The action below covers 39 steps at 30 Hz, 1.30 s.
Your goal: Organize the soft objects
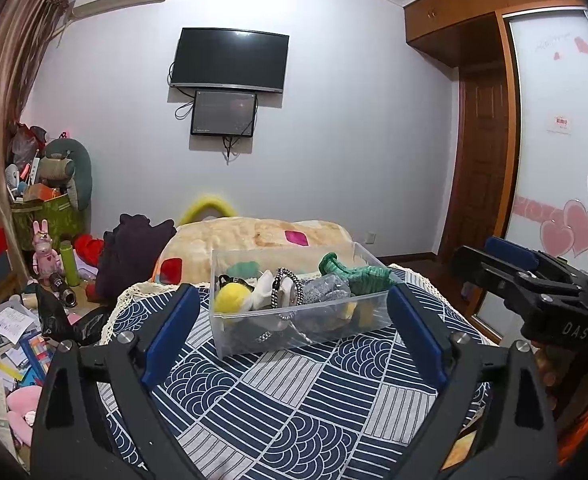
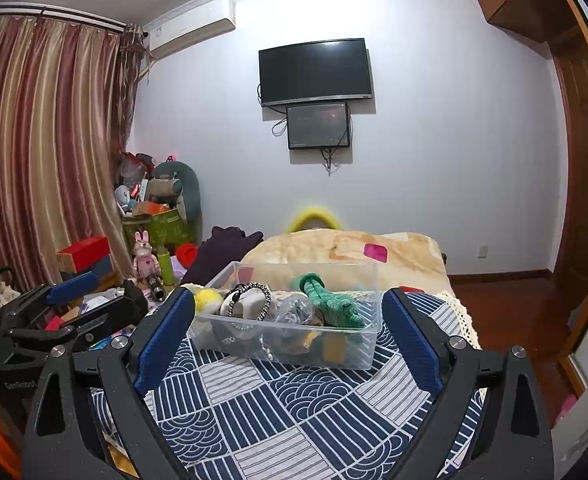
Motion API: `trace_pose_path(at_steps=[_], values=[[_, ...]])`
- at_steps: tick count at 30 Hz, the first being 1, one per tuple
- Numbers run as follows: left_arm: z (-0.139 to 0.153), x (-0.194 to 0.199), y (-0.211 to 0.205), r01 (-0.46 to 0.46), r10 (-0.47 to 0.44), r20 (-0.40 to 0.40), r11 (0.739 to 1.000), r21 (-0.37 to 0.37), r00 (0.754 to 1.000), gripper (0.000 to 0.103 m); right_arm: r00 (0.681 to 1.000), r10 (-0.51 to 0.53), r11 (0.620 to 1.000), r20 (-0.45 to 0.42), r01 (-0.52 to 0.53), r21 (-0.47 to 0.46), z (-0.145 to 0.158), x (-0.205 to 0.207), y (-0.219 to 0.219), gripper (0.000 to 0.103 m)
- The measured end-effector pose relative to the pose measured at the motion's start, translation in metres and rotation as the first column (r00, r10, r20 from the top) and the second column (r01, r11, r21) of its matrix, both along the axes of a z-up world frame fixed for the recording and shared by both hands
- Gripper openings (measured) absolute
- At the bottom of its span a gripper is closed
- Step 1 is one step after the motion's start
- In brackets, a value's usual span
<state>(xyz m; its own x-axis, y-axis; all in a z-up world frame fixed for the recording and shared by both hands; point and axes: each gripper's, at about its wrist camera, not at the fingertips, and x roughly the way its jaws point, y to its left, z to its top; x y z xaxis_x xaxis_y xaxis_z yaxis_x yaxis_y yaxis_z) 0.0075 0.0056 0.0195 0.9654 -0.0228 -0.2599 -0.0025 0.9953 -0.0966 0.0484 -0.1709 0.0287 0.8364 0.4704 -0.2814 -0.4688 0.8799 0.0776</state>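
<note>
A clear plastic bin (image 1: 229, 336) (image 2: 368, 354) stands on the blue-and-white patterned cloth (image 1: 294, 408) (image 2: 277, 408). It holds soft things: a yellow plush ball (image 1: 231, 298) (image 2: 207, 298), a white sock with a black-and-white cord (image 1: 281, 284) (image 2: 249, 300), a grey knit piece (image 1: 326, 290) (image 2: 298, 310) and a green knit sock (image 1: 358, 276) (image 2: 330, 300). My left gripper (image 1: 294, 316) is open and empty, just short of the bin. My right gripper (image 2: 287, 320) is open and empty, also just short of it. Each gripper shows at the edge of the other's view.
A folded beige blanket (image 1: 261, 236) (image 2: 346, 248) and a dark garment (image 1: 133, 252) (image 2: 221, 248) lie behind the bin. Cluttered papers, toys and boxes (image 1: 17, 340) (image 2: 93, 264) fill the left side. A wardrobe (image 1: 550, 120) stands to the right.
</note>
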Motion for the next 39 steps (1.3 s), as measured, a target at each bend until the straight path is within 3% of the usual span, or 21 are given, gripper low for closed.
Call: trace_pose_path(at_steps=[39], values=[[0.0013,-0.0027,0.0022,0.008,-0.008,0.008,0.999,-0.040,1.000,0.100,1.000,0.001,1.000,0.001,-0.001,0.001,0.0025,-0.0058,-0.0016,0.094]])
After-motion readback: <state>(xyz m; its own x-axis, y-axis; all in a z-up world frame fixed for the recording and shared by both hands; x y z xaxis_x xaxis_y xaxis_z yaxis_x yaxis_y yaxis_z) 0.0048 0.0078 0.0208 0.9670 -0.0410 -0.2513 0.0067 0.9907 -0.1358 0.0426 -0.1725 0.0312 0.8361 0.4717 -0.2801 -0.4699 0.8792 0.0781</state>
